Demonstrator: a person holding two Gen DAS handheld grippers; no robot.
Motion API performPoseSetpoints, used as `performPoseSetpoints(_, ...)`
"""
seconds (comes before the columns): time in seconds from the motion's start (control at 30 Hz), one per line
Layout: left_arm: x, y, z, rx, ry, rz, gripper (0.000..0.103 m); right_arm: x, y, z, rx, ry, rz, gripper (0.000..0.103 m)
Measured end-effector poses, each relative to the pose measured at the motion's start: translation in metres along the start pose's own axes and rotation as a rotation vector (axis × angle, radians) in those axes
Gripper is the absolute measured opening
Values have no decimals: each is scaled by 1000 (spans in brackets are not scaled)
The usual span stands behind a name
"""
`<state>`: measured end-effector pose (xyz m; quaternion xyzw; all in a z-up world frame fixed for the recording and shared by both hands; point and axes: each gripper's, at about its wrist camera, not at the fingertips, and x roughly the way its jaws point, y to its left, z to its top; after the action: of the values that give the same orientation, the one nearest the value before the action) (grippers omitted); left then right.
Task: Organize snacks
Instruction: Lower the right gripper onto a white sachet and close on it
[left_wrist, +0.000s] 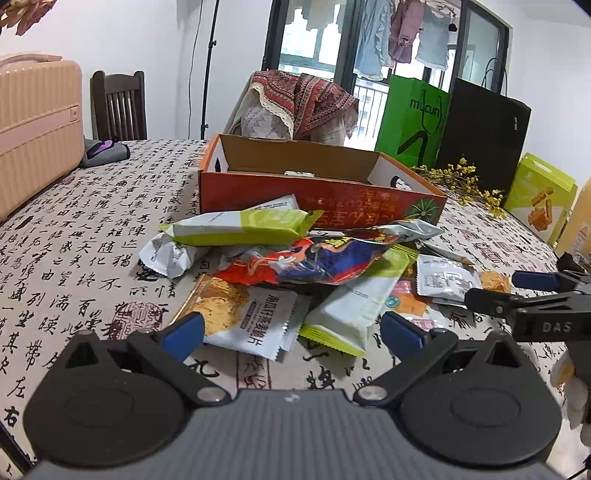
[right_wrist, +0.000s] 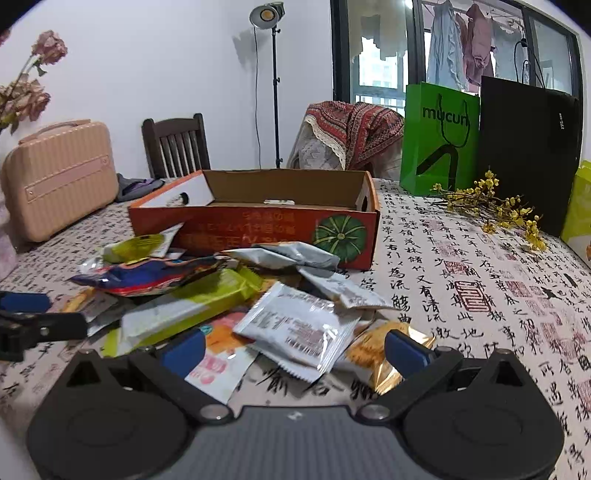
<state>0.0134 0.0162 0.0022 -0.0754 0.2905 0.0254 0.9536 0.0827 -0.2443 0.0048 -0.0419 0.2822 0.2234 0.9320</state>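
Sprawling pile: a heap of snack packets (left_wrist: 295, 273) lay on the calligraphy tablecloth (left_wrist: 74, 236), directly in front of the orange box (left_wrist: 317, 192), on its near side.
Orange box: open-topped cardboard with a green pumpkin print (right_wrist: 340, 232) on its front wall; its inside looked bare apart from a small white piece at the back wall.
Left gripper (left_wrist: 291, 328): released, blue fingertips (left_wrist: 184, 328) spread wide and holding nothing, low over the near edge of the pile, on the side away from the box.
Between its fingers: a white crisp packet with a golden picture (left_wrist: 240, 314) and a white-and-lime wrapper (left_wrist: 351, 314), both flat on the cloth; contact with the pads could not be told.
Right gripper (right_wrist: 295, 350): also released, fingers apart and empty, in front of the box's pumpkin end.
Between its fingers: a white barcode sachet (right_wrist: 299, 328) overlapping a gold foil packet (right_wrist: 380, 354), with a pink-and-white packet (right_wrist: 218, 362) beside them.
Top of pile: a red-and-blue bag (left_wrist: 317, 258) lay across the middle, with a long lime-and-white bar (left_wrist: 243, 225) nearer the box, its end close against the front wall.
Grey sachets (right_wrist: 288, 254): crumpled just in front of the pumpkin print.
Behind the box: a chair draped in patterned red cloth (left_wrist: 306, 103).
Right of the box: a green paper bag (right_wrist: 439, 140) and a black bag (right_wrist: 528, 147) stood upright, with a yellow flower sprig (right_wrist: 491, 206) lying before them.
Left of the box: a pink case (right_wrist: 59, 177) and a dark wooden chair (right_wrist: 173, 144).
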Motion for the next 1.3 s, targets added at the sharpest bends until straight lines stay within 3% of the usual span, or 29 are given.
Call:
performPoseSetpoints(0.43,0,16,0,-32,-6,29,103,61,21,18,-98,88,-71,96)
performPoseSetpoints(0.63,4,22,-1,-48,4,30,103,63,18,15,-86,80,-86,88)
performPoseSetpoints(0.67,5,23,-1,-50,6,30,103,61,17,14,-81,73,-80,84)
performPoseSetpoints(0.7,6,23,-2,-51,8,30,103,58,16,13,-78,62,-72,73)
performPoseSetpoints(0.8,8,24,-2,-53,15,31,103,50,16,13,-71,31,-53,60)
performPoseSetpoints(0.97,10,26,-2,-57,21,39,103,40,13,10,-55,5,-31,51)
performPoseSetpoints(1.07,10,26,-2,-62,25,42,103,30,10,11,-43,-31,-16,33)
performPoseSetpoints(1.3,8,25,-3,-61,23,43,103,15,-17,23,61,-88,-16,24)
